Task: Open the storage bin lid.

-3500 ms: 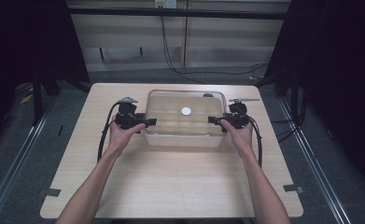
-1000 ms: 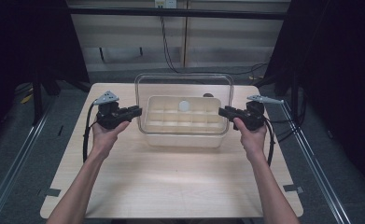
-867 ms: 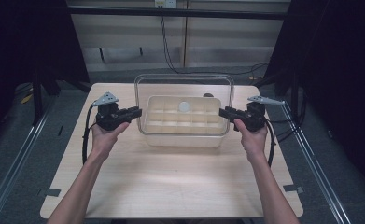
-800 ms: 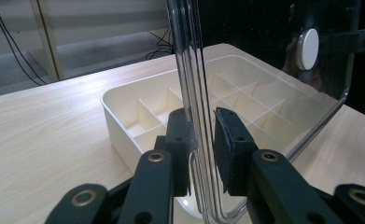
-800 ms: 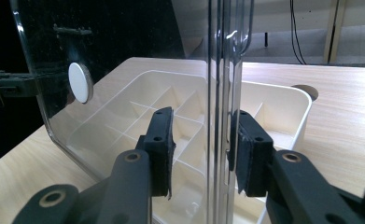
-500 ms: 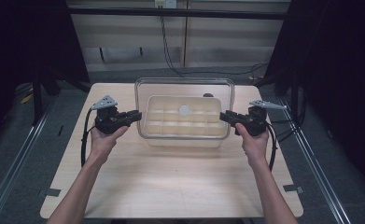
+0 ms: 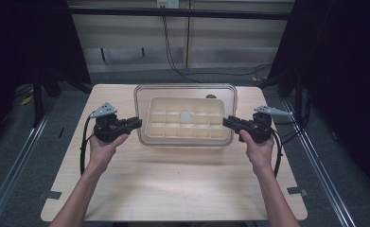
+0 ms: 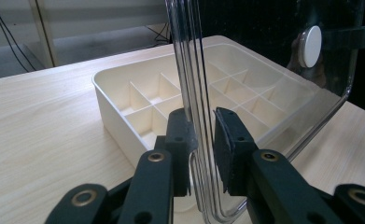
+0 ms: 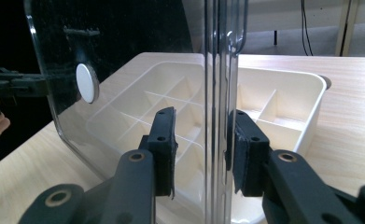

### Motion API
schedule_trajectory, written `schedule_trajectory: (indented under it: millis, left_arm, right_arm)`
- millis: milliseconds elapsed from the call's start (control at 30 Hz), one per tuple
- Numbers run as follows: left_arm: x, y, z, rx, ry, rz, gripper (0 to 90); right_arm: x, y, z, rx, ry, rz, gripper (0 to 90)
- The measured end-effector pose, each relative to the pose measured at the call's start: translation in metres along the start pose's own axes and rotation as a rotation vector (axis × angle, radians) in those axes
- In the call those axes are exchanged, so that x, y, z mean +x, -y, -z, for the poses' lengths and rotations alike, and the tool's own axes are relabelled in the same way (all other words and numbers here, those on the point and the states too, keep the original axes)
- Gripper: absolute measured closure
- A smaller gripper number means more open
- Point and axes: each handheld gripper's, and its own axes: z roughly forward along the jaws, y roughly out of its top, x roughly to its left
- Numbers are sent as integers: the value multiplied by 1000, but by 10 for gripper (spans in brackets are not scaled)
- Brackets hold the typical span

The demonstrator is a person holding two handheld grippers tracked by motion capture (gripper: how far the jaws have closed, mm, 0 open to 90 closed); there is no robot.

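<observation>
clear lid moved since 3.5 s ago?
Yes. The clear lid has lifted off the divided tray, which stays on the table; both grippers now hold it above.

- The clear lid (image 7: 185, 90) in front of me is a see-through plastic rectangle with rounded corners and a ridged rim. It is held level above the tray, apart from it, its two short ends level with my hands.
- A small white round knob (image 8: 309, 39) sits at the middle of the lid.
- The cream tray (image 7: 157, 128) lies flat on the wooden table under the lid, open, its inside split by thin walls into a grid of small square compartments. From what I can see, the compartments hold nothing.
- Seen along the lid's edge, the rim stands as a thin clear band with the tray behind it.
</observation>
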Motion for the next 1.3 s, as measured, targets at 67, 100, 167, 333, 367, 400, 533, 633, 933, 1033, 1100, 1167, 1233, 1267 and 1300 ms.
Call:
schedule_trajectory:
  millis: [67,100,167,333,367,400,533,633,933,1033,1100,1167,1233,1267,1300]
  left_arm:
    - [-1,1,2,1,4,0,764]
    - [-1,1,4,2,9,1,764]
    - [-2,2,6,5,5,-2,764]
    - [-5,5,11,8,7,-4,763]
    - [-6,5,12,6,6,-3,763]
    - [-7,6,13,1,0,-7,763]
    - [-12,8,17,-7,17,5,764]
    - [-15,8,18,3,23,5,764]
    - [-27,12,20,36,37,-7,764]
    - [-31,16,18,53,38,-8,763]
    - [-32,19,17,66,34,-17,761]
    - [-34,21,17,75,38,-17,761]
    - [-36,25,19,85,36,-28,761]
    - [-37,26,20,91,34,-29,760]
    - [-38,27,20,95,30,-34,760]
  right_arm:
    - [1,0,0,0,0,1,652]
    - [1,1,0,0,-3,-1,653]
    - [3,2,1,5,-7,-1,653]
    - [8,3,3,8,0,4,649]
    - [9,3,4,7,6,4,647]
    - [10,4,5,8,7,2,647]
    - [12,8,9,2,-1,-13,648]
    - [15,10,15,3,3,-10,648]
    - [18,15,30,13,0,-5,652]
    - [20,20,34,30,23,15,647]
    - [21,22,36,40,30,21,647]
    - [23,26,38,47,33,19,647]
    - [24,30,41,49,29,20,649]
    - [25,33,42,54,24,15,649]
    - [26,35,42,58,24,16,651]
